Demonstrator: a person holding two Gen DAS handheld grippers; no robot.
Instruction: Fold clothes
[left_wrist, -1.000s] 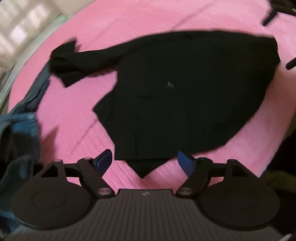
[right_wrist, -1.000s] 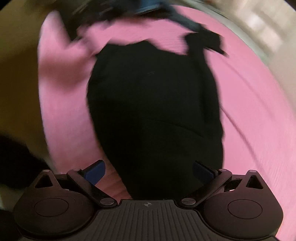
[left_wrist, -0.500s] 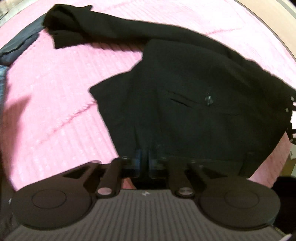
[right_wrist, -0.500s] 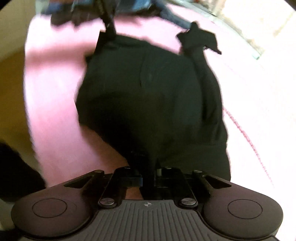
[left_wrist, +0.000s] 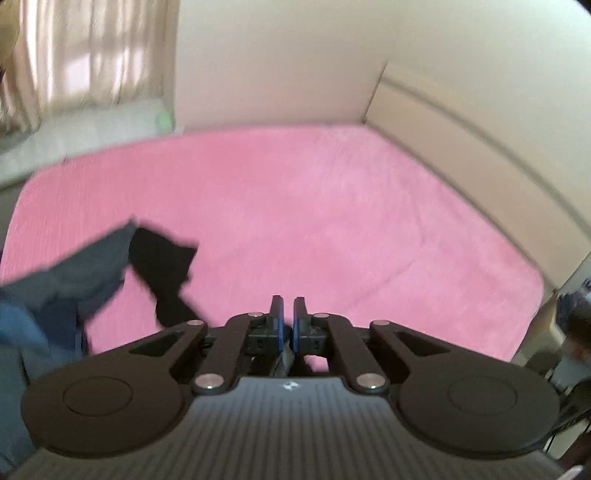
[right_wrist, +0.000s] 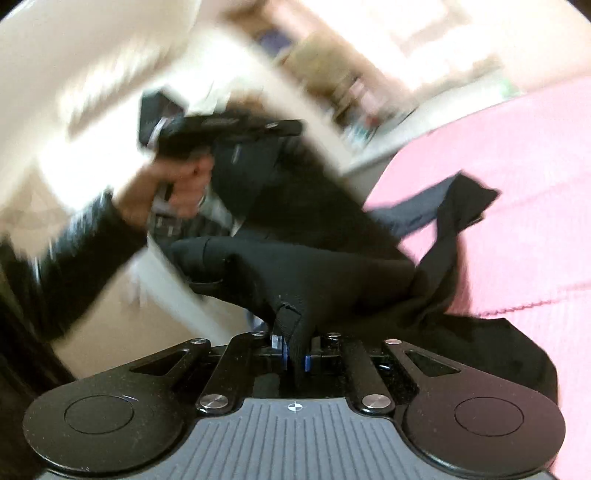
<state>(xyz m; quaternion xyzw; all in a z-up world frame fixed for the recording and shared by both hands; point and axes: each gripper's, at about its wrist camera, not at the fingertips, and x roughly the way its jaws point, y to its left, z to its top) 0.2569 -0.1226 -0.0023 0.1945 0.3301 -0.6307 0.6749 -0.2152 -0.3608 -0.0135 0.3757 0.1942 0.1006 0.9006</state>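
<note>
The black garment is clamped at its edge in the right tool, low in the centre of the right view, and is stretched up toward the left tool at upper left. In the left view, the left tool is seen pressed nearly together; cloth between its fingers cannot be made out. One dark leg end trails on the pink bed beside blue jeans. Even tension should be kept, it seems, so the garment is laid flat before folding.

My left camera looks level across the bed; my right faces leftward, close; both share the garment.
</note>
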